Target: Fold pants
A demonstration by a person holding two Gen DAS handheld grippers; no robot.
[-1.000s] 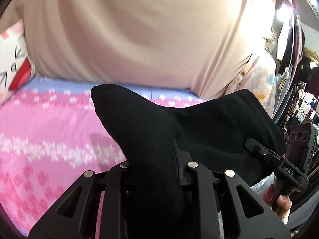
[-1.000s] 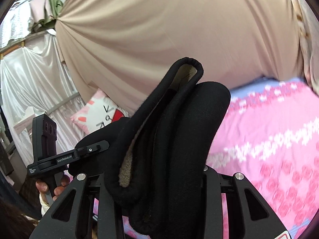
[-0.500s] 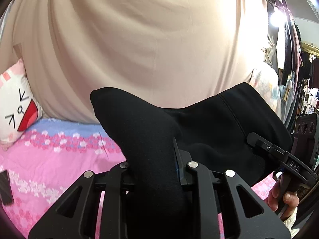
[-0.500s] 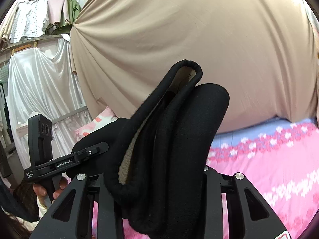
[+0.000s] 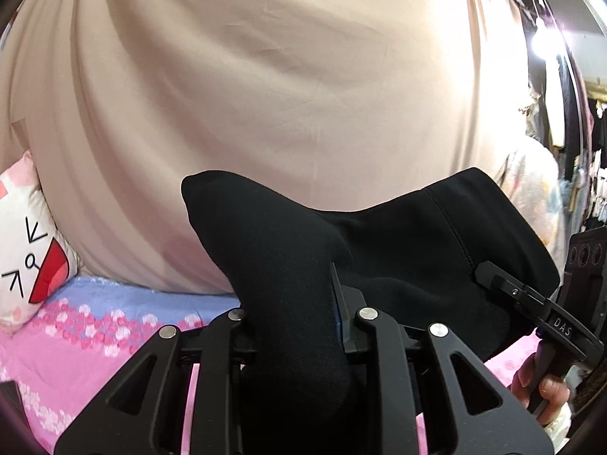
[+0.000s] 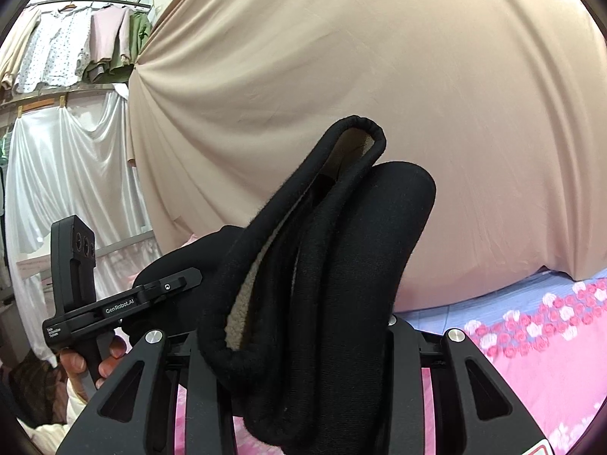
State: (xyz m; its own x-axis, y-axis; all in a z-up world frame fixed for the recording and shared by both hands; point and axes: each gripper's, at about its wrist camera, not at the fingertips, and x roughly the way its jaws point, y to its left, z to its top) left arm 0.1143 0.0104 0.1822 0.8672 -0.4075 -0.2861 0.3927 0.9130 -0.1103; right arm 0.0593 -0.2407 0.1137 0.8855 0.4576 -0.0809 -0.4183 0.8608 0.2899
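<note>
Beige draped curtain [image 5: 265,94] fills the background above a pink floral bedsheet [image 6: 550,360]. Left gripper [image 5: 296,326] is clamped on a bunched fold of black pants [image 5: 398,250]; right gripper [image 6: 299,345] is clamped on the thick, fleece-lined waistband end — the garment hangs in the air between them, above the bed. Fabric looks soft, bulky and limp, likely best held at hems and corners. A cartoon pillow [image 5: 26,250] sits leftward.
</note>
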